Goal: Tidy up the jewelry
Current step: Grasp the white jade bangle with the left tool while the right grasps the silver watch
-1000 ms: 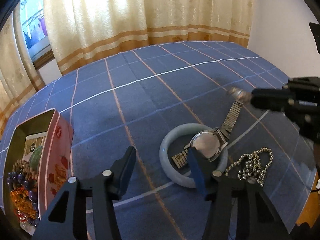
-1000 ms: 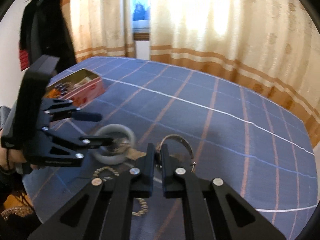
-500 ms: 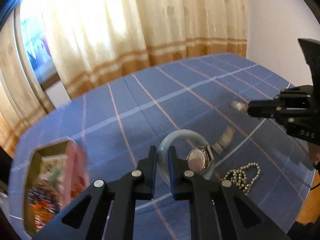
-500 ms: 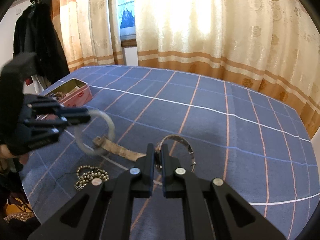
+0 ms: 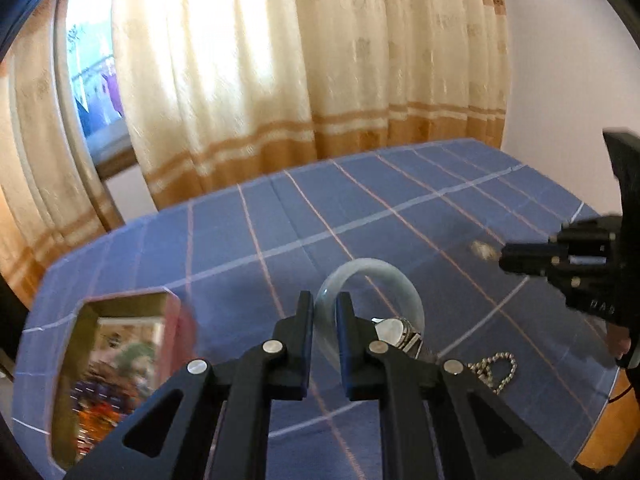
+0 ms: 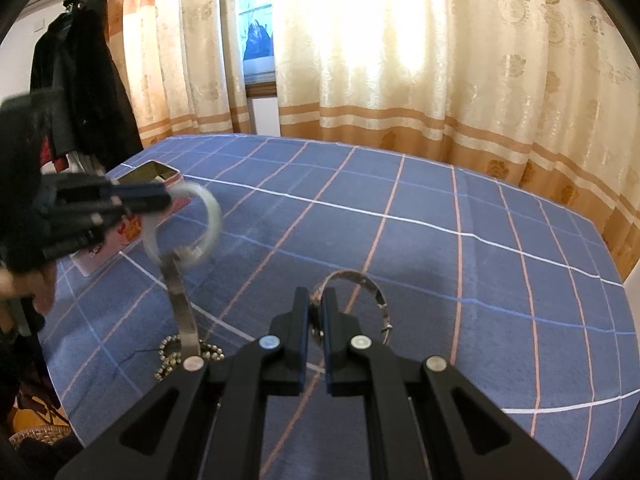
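My left gripper (image 5: 324, 304) is shut on a pale jade bangle (image 5: 404, 284) and holds it above the blue checked tablecloth. A silver watch (image 5: 396, 330) hangs through the bangle by its band (image 6: 182, 312). In the right wrist view the bangle (image 6: 212, 216) is in the air beside the red tin. My right gripper (image 6: 316, 302) is shut on another metal watch (image 6: 360, 280), held just above the cloth. A bead chain (image 5: 494, 368) lies on the cloth, also in the right wrist view (image 6: 172, 354).
An open red tin (image 5: 120, 304) with several beads and trinkets inside stands at the left of the table; it shows in the right wrist view (image 6: 160, 170). Curtains and a window are behind. A dark coat (image 6: 88, 80) hangs at the far left.
My left gripper closed on the bangle and lifted it off the cloth toward the tin, with the watch dangling from it. My right gripper stays shut on its watch.
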A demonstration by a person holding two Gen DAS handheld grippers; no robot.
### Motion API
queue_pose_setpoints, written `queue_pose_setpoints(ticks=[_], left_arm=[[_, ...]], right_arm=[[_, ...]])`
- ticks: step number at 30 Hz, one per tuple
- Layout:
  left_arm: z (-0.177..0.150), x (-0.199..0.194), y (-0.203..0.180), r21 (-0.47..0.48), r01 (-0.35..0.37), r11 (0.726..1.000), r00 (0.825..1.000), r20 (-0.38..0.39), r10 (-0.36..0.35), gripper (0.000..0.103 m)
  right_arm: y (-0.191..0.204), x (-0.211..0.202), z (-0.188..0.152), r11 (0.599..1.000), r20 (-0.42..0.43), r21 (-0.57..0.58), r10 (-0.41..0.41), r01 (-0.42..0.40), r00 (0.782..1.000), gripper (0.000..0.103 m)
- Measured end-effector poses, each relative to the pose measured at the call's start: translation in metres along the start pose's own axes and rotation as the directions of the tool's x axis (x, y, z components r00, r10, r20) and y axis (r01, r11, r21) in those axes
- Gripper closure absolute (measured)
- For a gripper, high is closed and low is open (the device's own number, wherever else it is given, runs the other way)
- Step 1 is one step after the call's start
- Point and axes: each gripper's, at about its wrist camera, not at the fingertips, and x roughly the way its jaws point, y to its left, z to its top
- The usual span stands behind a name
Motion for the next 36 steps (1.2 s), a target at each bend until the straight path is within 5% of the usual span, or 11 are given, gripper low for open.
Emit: queue_pose_setpoints(ticks=[7,11,12,13,15,20,26,29,30,36], left_arm=[[-0.016,0.016,-0.013,0.06,-0.03,0.998,0.999,-0.03,0.031,0.092],[-0.019,0.017,-0.006,0.014,-0.012,1.0,0.999,-0.029,0.012,0.092],[-0.02,0.018,-0.005,0.009,-0.015,1.0,1.0,-0.026,0.016,0.092],[-0.02,0.018,-0.003,0.001,-0.011,1.0,1.0,-0.024,0.011,0.092],[-0.021,0.018,-0.001,-0.004,-0.008,1.0,1.0,-0.022,0.007,0.092],[-0.021,0.016,0.0,-0.009,0.004,1.0,1.0,-0.008,-0.004,0.092],[-0.021,0.014,0.006,-0.022,0.014,1.0,1.0,0.006,-0.014,0.092],[-0.02,0.013,0.006,-0.032,0.02,0.999,1.0,0.011,-0.02,0.092],[-0.019,0.012,0.007,-0.035,0.023,0.999,1.0,0.017,-0.022,0.092],[-0.02,0.011,0.01,-0.032,0.011,0.999,1.0,0.016,-0.01,0.092]], right_arm=[[0.0,0.016,0.0,1.0,-0.053,-0.02,-0.02,0.019,0.998,0.096],[0.004,0.02,0.0,0.999,-0.063,-0.029,-0.034,0.032,0.997,0.091],[0.005,0.018,0.002,0.999,-0.057,-0.021,-0.047,0.046,0.997,0.075],[0.007,0.014,0.003,0.998,-0.048,-0.03,-0.063,0.062,0.997,0.049],[0.016,0.005,0.006,0.998,-0.017,-0.041,-0.058,0.057,0.998,0.04],[0.056,0.011,0.014,0.99,-0.078,-0.124,0.056,-0.065,0.995,0.044],[0.087,0.049,0.005,0.976,-0.196,-0.178,0.086,-0.121,0.977,0.055],[0.087,0.06,0.003,0.975,-0.231,-0.154,0.124,-0.162,0.965,0.069],[0.088,0.065,0.002,0.973,-0.248,-0.151,0.131,-0.172,0.96,0.08],[0.085,0.053,0.006,0.972,-0.2,-0.143,0.155,-0.185,0.967,0.086]])
